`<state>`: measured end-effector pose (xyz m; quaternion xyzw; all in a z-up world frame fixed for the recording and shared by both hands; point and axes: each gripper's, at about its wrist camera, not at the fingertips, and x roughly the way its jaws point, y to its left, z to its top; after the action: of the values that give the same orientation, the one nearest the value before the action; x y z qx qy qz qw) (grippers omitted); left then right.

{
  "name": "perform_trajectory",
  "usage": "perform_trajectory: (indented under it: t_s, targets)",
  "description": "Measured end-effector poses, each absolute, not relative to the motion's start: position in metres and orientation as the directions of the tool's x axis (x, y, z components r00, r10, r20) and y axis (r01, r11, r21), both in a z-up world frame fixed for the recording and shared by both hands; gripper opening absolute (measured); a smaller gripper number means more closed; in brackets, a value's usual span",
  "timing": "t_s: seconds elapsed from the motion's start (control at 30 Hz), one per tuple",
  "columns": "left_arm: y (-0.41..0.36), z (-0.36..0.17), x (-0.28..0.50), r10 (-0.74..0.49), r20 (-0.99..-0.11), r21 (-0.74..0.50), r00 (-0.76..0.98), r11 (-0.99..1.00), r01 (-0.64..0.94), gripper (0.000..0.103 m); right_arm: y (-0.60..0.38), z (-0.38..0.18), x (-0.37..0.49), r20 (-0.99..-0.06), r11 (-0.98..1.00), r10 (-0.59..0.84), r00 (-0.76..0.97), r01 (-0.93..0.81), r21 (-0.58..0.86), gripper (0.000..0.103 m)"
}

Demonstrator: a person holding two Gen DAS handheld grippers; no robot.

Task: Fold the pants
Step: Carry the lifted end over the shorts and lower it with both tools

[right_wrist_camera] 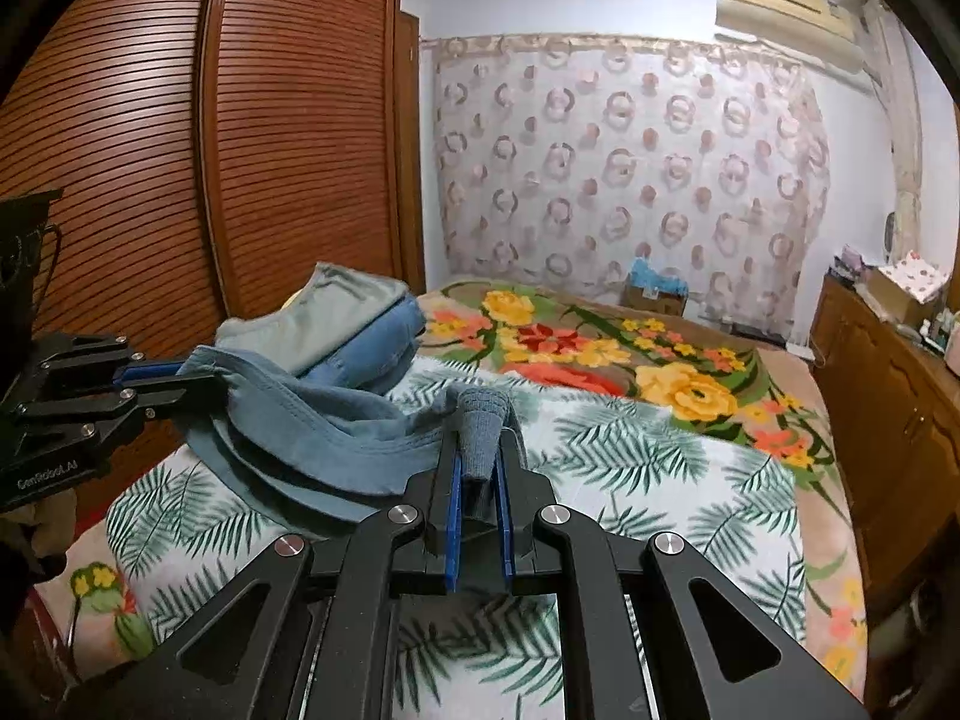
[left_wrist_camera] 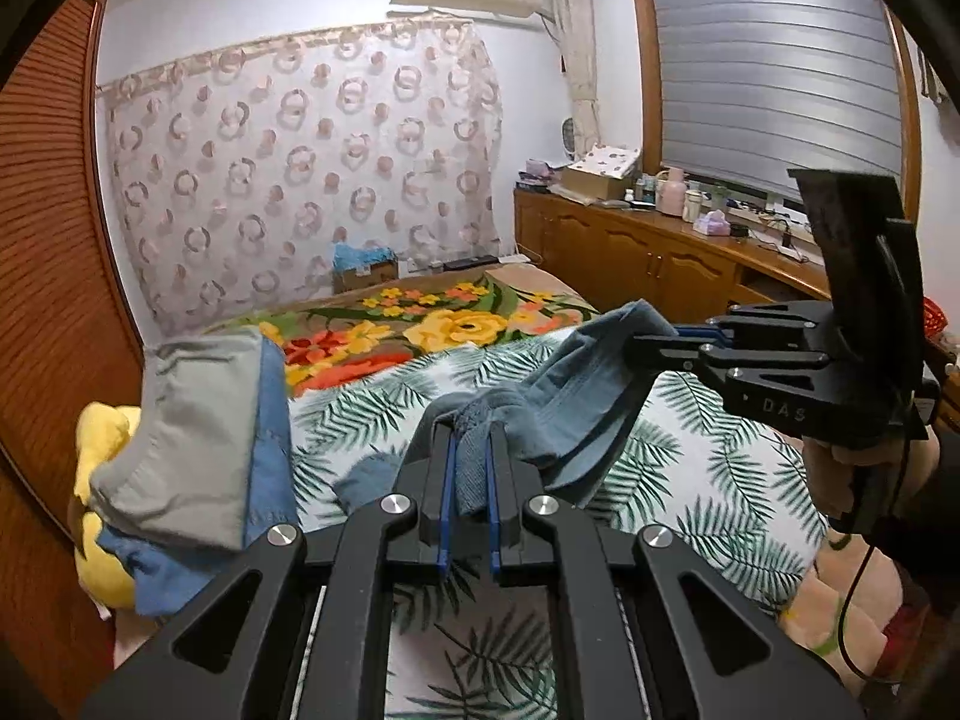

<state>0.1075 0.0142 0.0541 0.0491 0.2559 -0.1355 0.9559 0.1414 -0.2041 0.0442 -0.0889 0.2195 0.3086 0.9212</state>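
Grey-blue pants (left_wrist_camera: 576,396) hang slack between my two grippers, just above a leaf-print sheet (left_wrist_camera: 708,468) on the bed. My left gripper (left_wrist_camera: 470,429) is shut on one bunched end of the pants, with cloth showing between its blue pads. My right gripper (left_wrist_camera: 633,341) comes in from the right and is shut on the other end. In the right wrist view the right gripper (right_wrist_camera: 480,438) pinches a ribbed fold of the pants (right_wrist_camera: 312,426). There the left gripper (right_wrist_camera: 213,383) clamps the far edge at the left.
A stack of folded grey and blue clothes (left_wrist_camera: 198,438) lies at the left of the bed beside a yellow plush toy (left_wrist_camera: 102,432). A floral blanket (right_wrist_camera: 600,348) covers the far half. A louvred wardrobe (right_wrist_camera: 180,150) stands at the left and a cluttered wooden cabinet (left_wrist_camera: 648,252) at the right.
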Motion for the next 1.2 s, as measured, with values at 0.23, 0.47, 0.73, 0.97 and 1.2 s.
perform_trajectory:
  t_s: [0.23,0.47,0.73,0.97,1.2]
  targets:
    - [0.011,0.040,0.078,-0.279,-0.493,-0.013,0.824,0.949,0.313,0.009,-0.215,0.047,0.131,-0.508,0.781,0.531,0.678,-0.624,-0.015,0.010]
    - [0.007,0.027,0.056,-0.302,-0.483,-0.038,0.822,0.945,0.325,0.009,-0.226,0.048,0.116,-0.528,0.775,0.543,0.653,-0.631,0.017,0.010]
    - [0.008,0.007,0.045,-0.328,-0.502,-0.098,0.800,0.941,0.325,0.009,-0.232,0.035,0.106,-0.548,0.775,0.543,0.636,-0.631,0.036,0.010]
    - [0.003,0.008,0.034,-0.356,-0.493,-0.124,0.794,0.932,0.341,0.009,-0.238,0.037,0.098,-0.535,0.773,0.563,0.630,-0.630,0.072,0.010]
    - [-0.001,0.019,0.024,-0.365,-0.469,-0.119,0.804,0.928,0.352,0.009,-0.247,0.042,0.085,-0.496,0.769,0.582,0.644,-0.634,0.078,0.010]
